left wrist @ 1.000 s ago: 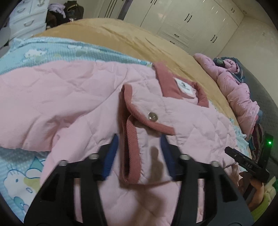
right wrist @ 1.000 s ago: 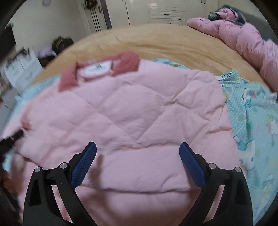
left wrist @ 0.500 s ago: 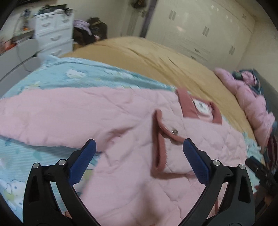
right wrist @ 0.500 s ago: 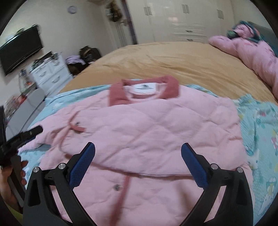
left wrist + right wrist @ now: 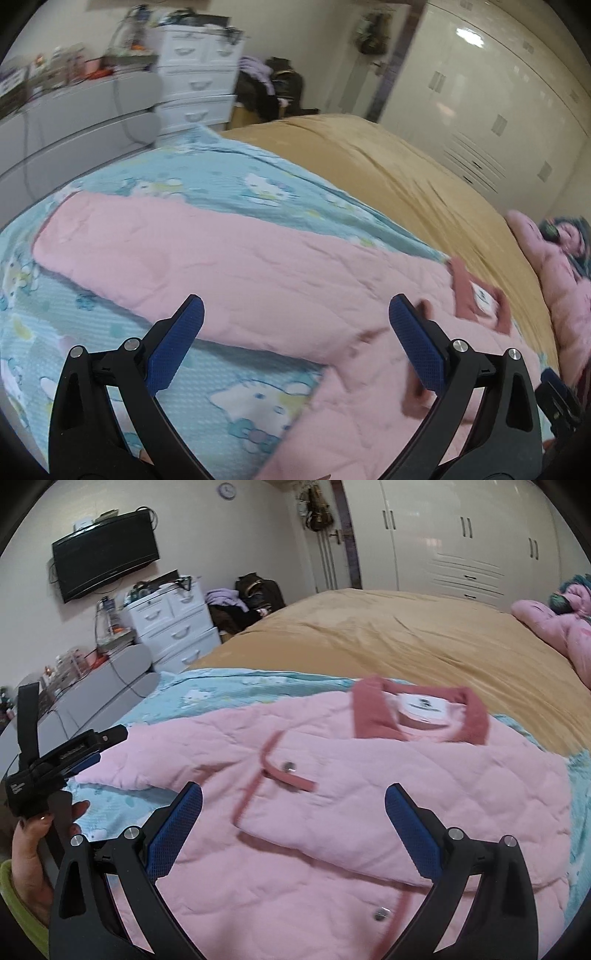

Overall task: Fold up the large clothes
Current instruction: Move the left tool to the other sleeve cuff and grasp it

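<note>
A bedroom: a tan bedspread (image 5: 424, 638) with a blue cartoon-print sheet (image 5: 207, 402) laid over its near end. On that sheet lies the pink quilted jacket (image 5: 369, 812), one side folded in across the front, its sleeve (image 5: 207, 254) stretched out flat to the side. The left gripper (image 5: 295, 343) has just sprung wide and holds nothing; the right gripper (image 5: 293, 823) gapes empty too. Judged mid-fold, the sleeve wants folding in next.
</note>
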`<state>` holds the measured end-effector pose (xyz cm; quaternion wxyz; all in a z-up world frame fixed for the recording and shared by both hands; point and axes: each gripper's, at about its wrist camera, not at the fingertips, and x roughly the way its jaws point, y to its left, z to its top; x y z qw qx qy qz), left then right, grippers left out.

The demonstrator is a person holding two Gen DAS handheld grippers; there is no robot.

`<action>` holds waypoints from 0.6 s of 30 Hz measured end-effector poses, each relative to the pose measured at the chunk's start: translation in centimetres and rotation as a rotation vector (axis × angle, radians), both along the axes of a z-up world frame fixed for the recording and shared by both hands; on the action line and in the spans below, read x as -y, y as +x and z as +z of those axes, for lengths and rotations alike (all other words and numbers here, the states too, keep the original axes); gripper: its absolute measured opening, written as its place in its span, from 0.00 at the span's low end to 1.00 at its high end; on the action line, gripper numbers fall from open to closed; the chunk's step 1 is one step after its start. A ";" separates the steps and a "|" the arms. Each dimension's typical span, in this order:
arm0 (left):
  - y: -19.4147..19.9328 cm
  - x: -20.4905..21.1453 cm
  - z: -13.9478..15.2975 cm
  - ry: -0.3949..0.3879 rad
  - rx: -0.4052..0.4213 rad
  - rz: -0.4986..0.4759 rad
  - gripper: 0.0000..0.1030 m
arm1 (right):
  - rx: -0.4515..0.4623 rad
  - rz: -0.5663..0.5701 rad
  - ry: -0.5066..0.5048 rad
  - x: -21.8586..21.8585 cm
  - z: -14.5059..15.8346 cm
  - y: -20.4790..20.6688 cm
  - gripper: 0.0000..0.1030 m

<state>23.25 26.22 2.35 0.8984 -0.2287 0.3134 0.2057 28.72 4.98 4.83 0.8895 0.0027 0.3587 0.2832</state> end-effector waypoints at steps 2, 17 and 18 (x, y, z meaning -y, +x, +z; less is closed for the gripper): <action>-0.4 -1.4 -0.3 -0.021 -0.004 0.032 0.91 | 0.002 0.021 -0.006 -1.6 0.0 0.0 0.96; -3.3 -9.5 -3.2 -0.131 -0.061 0.240 0.91 | -0.021 0.162 -0.022 -10.1 -1.1 0.2 0.96; -3.6 -10.1 -3.5 -0.146 -0.062 0.257 0.91 | -0.024 0.169 -0.023 -10.4 -1.2 0.2 0.96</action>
